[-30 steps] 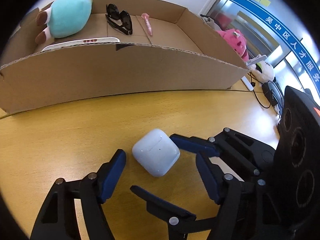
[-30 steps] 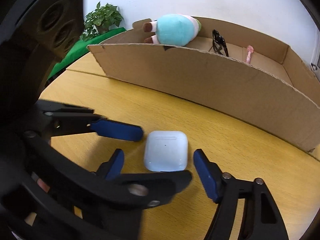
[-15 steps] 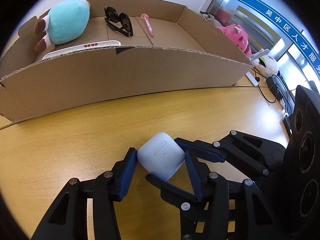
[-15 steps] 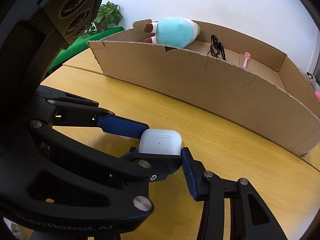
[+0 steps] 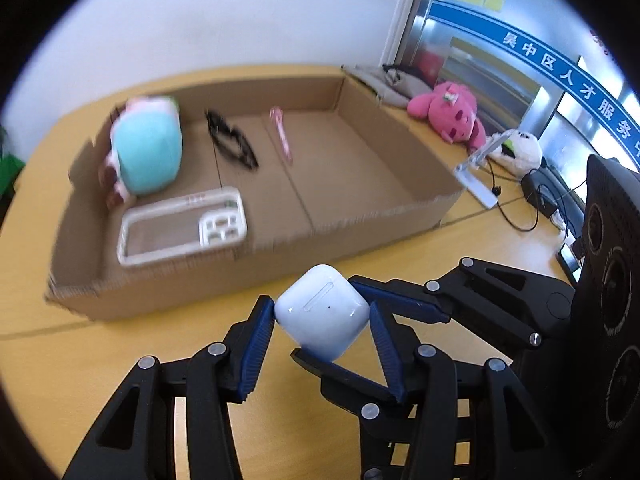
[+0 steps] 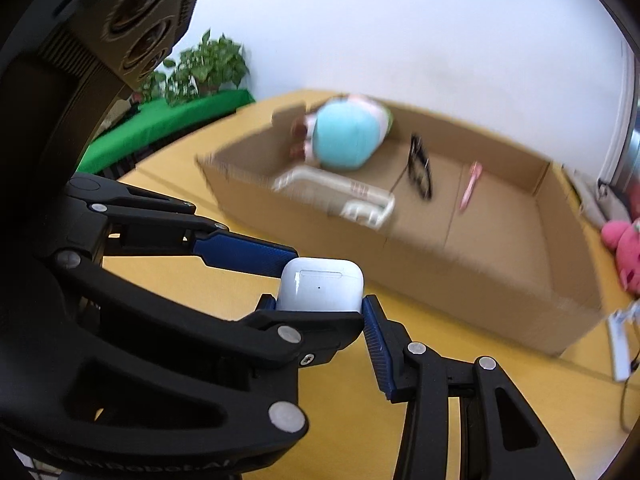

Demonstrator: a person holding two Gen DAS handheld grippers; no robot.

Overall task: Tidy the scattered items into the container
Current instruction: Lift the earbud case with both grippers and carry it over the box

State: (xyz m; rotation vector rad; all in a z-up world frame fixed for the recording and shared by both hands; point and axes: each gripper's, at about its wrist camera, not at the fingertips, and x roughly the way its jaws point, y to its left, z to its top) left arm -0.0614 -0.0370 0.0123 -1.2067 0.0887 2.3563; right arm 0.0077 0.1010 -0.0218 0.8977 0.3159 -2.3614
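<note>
A white earbud case (image 5: 322,316) is clamped from four sides: my left gripper (image 5: 320,320) and my right gripper (image 6: 320,304) are both shut on it and hold it lifted above the wooden table. It also shows in the right wrist view (image 6: 320,290). The open cardboard box (image 5: 404,216) lies just beyond. Inside are a teal plush toy (image 5: 146,156), black sunglasses (image 5: 232,144), a pink pen (image 5: 282,140) and a clear phone case (image 5: 182,230).
A pink plush (image 5: 448,116), a white plush (image 5: 518,152), a small white stand (image 5: 476,172) and cables (image 5: 516,212) lie right of the box. A potted plant (image 6: 204,68) on green cloth stands at the far left.
Both grippers closed on the earbud case and lifted it off the table. The view now looks down into the box from higher up.
</note>
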